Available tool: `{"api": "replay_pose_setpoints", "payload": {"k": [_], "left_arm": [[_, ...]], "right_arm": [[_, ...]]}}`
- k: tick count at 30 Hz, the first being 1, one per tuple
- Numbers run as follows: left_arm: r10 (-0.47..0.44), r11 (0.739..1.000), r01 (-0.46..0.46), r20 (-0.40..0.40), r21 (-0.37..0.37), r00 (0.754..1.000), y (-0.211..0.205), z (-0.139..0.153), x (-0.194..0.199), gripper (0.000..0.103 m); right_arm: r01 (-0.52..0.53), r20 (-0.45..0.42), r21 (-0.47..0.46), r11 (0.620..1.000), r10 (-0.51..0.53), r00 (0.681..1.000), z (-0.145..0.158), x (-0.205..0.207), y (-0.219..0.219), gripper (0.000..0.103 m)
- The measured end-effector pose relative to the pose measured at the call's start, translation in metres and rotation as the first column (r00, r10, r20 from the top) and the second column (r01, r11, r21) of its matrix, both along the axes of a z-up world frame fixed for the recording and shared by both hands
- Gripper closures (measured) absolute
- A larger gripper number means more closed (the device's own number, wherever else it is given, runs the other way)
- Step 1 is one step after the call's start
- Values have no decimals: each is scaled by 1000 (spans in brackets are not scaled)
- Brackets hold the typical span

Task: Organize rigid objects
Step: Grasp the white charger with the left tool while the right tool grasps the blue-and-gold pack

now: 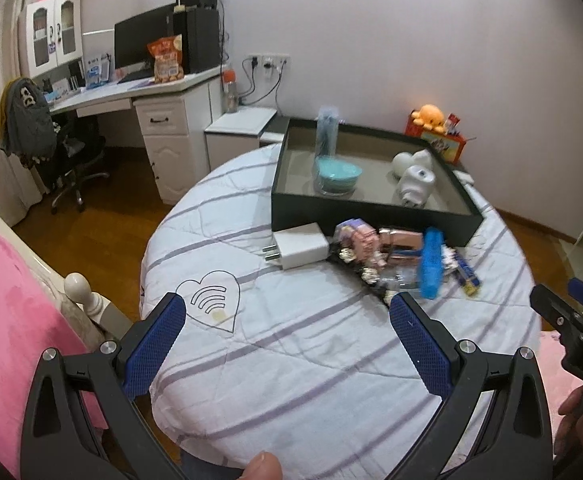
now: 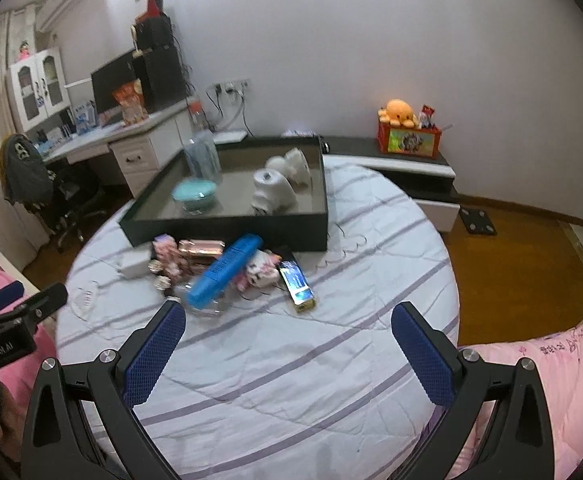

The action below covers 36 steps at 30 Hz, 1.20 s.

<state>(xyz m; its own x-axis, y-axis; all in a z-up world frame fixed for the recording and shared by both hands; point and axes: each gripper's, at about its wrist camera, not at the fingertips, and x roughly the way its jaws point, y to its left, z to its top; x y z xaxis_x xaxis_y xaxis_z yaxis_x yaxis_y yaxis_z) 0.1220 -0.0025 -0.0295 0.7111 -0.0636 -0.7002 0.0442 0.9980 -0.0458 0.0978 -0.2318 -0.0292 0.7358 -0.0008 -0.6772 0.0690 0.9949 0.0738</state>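
- Left wrist view: the left gripper (image 1: 287,316) hovers above a round tabletop (image 1: 291,360) covered in a white cloth with grey stripes; its blue-padded fingers (image 1: 159,344) are spread wide with nothing between them.
- Beyond the fingers lies a loose heap of things in front of a black tray (image 1: 371,216): a white charger plug (image 1: 299,249) on the left, a pink block figure (image 1: 361,240), a rose-gold shiny pack (image 1: 401,240), and a blue case (image 1: 431,262) lying tilted on top.
- Inside the tray sit a teal bowl (image 1: 337,174), a tall clear container (image 1: 326,132) behind it, and white rounded objects (image 1: 415,178) towards the right.
- The right gripper (image 1: 571,316) shows at the right edge of this view, and a thumb tip (image 1: 261,466) at the bottom.
- Right wrist view: the right gripper (image 2: 287,316) also hangs over the striped tabletop (image 2: 291,380), its fingers (image 2: 421,350) wide apart and empty.
- The heap lies just ahead: the blue case (image 2: 227,272) slants across a clear glass item (image 2: 207,306), with the pink figure (image 2: 167,256), the charger plug (image 2: 135,265) and a flat shiny packet (image 2: 297,284) around it.
- The black tray (image 2: 227,224) stands just behind the heap, holding the teal bowl (image 2: 194,194) and the white objects (image 2: 275,192).
- The left gripper (image 2: 19,304) shows at the left edge; whether its fingers are apart cannot be told from here.
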Motion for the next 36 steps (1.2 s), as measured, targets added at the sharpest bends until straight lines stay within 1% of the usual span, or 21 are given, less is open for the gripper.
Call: {"api": "replay_pose_setpoints", "payload": {"k": [6,11,15,18,21,22,26,30,32,33,34,35,36], "left_arm": [[10,1000,-8,-62,20,998,1,-30,39,0],[18,999,-15,-95,30,995,-2,-48,65,0],[28,999,-24,-126,34,992,-3,-62,86,0],[22,999,-18,-141,31,990,-5,-70,98,0],[19,999,-12,-151,43,988,-8,-77,109,0],[22,999,-15,-155,46,988,-8,-79,112,0],[29,999,-23,-175,34,984,-9,-85,126,0],[39,999,-34,-170,37,985,-11,-87,132,0],[36,999,-33,-165,20,986,-10,-87,134,0],[32,999,-31,-167,6,985,-8,-88,135,0],[27,1000,-28,-170,-4,985,-7,-89,135,3],[16,1000,-19,-170,-14,985,-7,-89,135,6],[6,1000,-9,-167,-14,986,-8,-88,133,15]], "right_arm": [[4,-79,-21,1000,-5,997,-29,33,-7,0],[-7,-133,-52,999,1,991,-50,59,-10,1],[-32,-171,-63,997,20,985,-64,76,-11,8],[-41,-188,-68,997,28,982,-72,84,-12,12],[-52,-200,-67,996,37,979,-78,91,-12,22],[-55,-204,-69,996,40,978,-80,93,-12,24],[-61,-209,-71,996,45,977,-87,101,-11,24],[-73,-203,-78,994,55,978,-88,105,-9,26],[-82,-200,-80,993,64,978,-88,106,-8,31],[-89,-195,-81,993,71,978,-87,107,-6,35],[-96,-192,-80,992,79,978,-87,107,-5,42],[-103,-188,-77,992,87,978,-86,106,-4,45],[-106,-185,-74,992,91,978,-85,107,-3,56]]}}
